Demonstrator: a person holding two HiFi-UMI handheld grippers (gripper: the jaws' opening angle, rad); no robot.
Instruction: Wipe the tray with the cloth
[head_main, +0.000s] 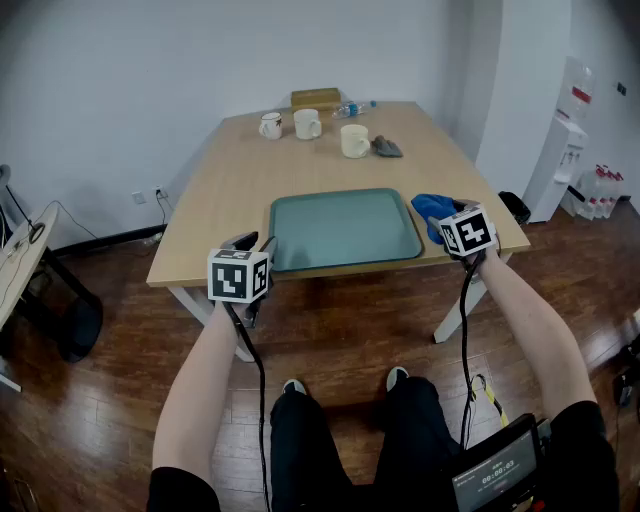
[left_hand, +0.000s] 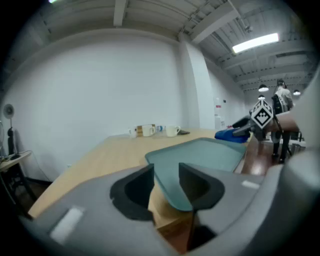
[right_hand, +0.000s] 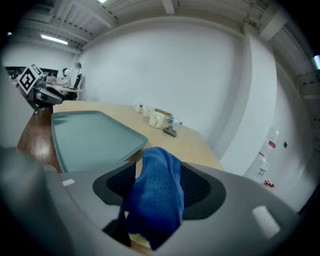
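A teal tray (head_main: 345, 228) lies on the wooden table (head_main: 220, 190) near its front edge. A blue cloth (head_main: 430, 209) is bunched on the table just right of the tray. My right gripper (head_main: 455, 208) stands over the cloth. In the right gripper view the cloth (right_hand: 155, 195) rises between the wide-apart jaws of the right gripper (right_hand: 157, 167), which is open. My left gripper (head_main: 252, 243) is at the tray's front left corner. In the left gripper view that corner (left_hand: 175, 192) lies in the gap between the jaws of the left gripper (left_hand: 166, 172), which is open.
At the table's far end stand three mugs (head_main: 307, 123), a brown box (head_main: 315, 98), a water bottle (head_main: 355, 107) and a small dark object (head_main: 387, 148). A water dispenser (head_main: 560, 160) stands at the right wall. A desk (head_main: 20, 260) is at the left.
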